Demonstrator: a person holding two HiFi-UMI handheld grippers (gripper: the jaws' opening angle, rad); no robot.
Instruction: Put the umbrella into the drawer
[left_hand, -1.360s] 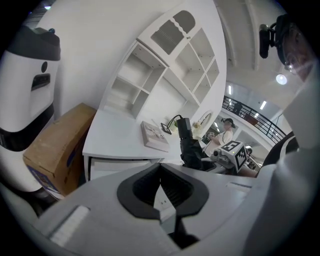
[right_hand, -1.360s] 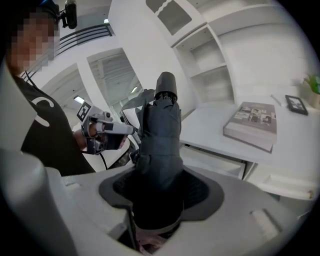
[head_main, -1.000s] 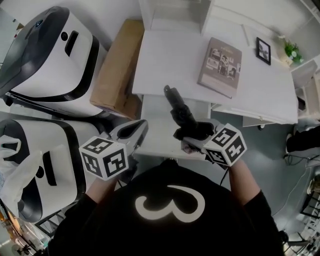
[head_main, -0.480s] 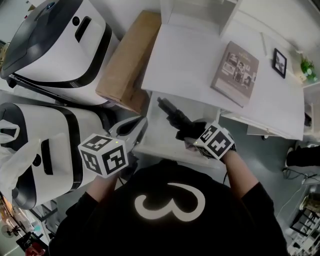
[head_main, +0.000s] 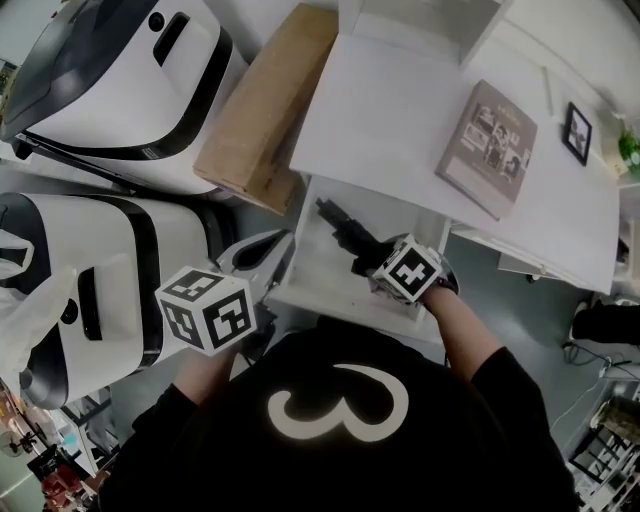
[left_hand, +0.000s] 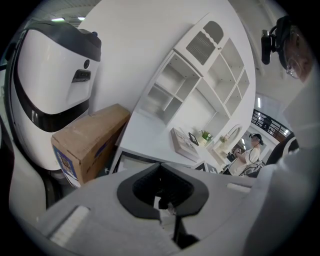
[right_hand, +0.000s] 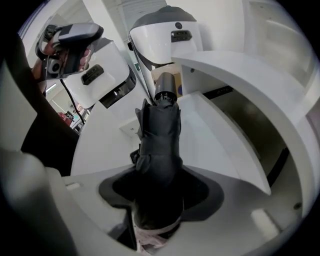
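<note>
**Folded umbrella held over open drawer: hazards of setting it down**

**Head view.** The black folded umbrella (head_main: 343, 224) sits at centre frame. It slants up-left over the open white drawer (head_main: 300, 292), just under the front edge of the desk (head_main: 390, 120). The right gripper (head_main: 368, 258) is clenched on its near end. The left gripper (head_main: 265, 262) waits beside the drawer's left corner, lower left.
- Hazard: the far tip may catch under the desk edge.
- Hazard: lying diagonally, the umbrella may wedge against the drawer walls or rest on the rim, which would block closing.

**Left gripper view.** The jaws are together with nothing between them. A cardboard box (left_hand: 85, 142) is at left.
- Hazard: this idle gripper is close enough to the drawer to knock it while the other works.

**Right gripper view.** The umbrella (right_hand: 159, 140) runs straight out from the right gripper (right_hand: 160, 200), grasped at its thick end, with the drawer floor (right_hand: 215, 135) beyond.
- Hazard: soft fabric folds may slip or twist in the grip.
- Hazard: letting go before it lies flat would probably drop it tip-first.
</note>
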